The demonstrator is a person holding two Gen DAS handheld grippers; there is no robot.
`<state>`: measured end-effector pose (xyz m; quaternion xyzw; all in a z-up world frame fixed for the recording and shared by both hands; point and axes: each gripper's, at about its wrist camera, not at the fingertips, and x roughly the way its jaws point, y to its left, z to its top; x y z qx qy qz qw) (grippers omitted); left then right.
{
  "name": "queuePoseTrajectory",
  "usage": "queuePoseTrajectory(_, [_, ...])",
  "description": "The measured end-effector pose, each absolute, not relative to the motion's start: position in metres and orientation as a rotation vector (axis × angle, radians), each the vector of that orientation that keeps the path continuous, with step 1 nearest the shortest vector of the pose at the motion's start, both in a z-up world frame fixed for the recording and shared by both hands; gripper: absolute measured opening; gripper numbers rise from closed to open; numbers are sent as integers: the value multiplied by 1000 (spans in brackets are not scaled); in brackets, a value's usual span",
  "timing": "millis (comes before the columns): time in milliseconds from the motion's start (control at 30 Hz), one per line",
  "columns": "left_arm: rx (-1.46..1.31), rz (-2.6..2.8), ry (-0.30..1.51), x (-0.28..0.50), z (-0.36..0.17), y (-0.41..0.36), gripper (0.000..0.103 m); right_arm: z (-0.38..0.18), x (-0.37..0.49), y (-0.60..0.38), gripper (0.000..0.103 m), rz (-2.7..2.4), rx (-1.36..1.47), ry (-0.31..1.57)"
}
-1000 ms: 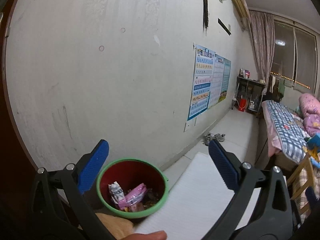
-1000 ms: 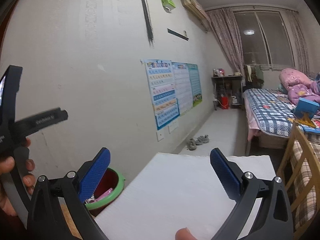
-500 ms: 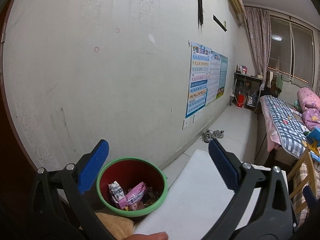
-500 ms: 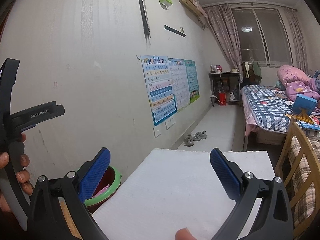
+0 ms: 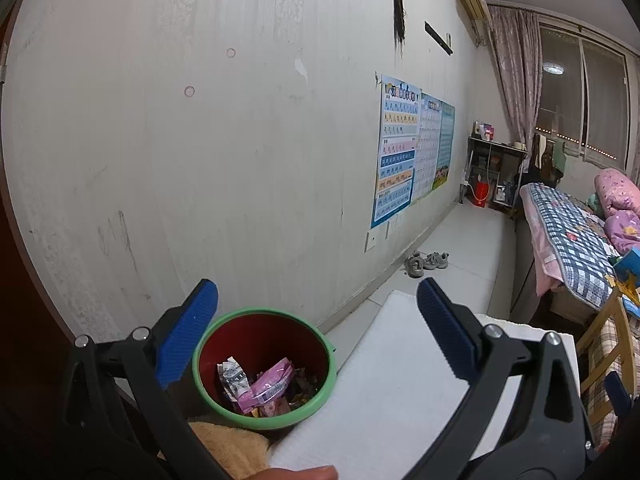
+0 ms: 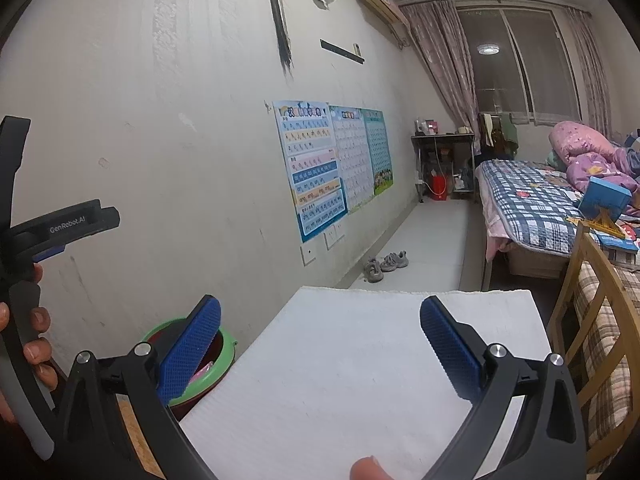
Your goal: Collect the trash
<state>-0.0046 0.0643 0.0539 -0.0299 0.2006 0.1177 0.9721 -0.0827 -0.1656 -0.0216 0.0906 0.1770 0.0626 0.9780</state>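
The left gripper hangs with its blue-padded jaws spread wide and nothing between them, above the near left corner of the white table. Just off that corner, against the wall, stands the red bin with a green rim. Inside lie the trash pieces: a crumpled silver-white wrapper, a pink wrapper leaning across it, and darker scraps behind them. A tan cloth lies just below the bin's near rim.

The right gripper is likewise fully open and holds nothing, over the near edge of the table; from this view the bin peeks out behind its left finger. The person's left hand grips the other tool's handle at the far left.

Compared with a second ago, the left camera has tilted slightly: the bin sits a little lower and the posters have slid leftward. In the right view more of the table's far edge shows. Both grippers have stayed open, and the bin's contents have not changed.
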Motion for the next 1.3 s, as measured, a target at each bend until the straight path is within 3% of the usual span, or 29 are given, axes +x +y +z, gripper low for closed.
queuePoseTrajectory(867, [-52,229,442,0,44,63,98,-51,-76,-180,96,72,195,450])
queuePoseTrajectory(1133, [-41,239,468,5,36,65,98,-94,-67,-206,96,1,172,553])
queuePoseTrajectory(1300, [-86,227,550,8,14,84,98,-151,-31,-247,96,-113,156,681])
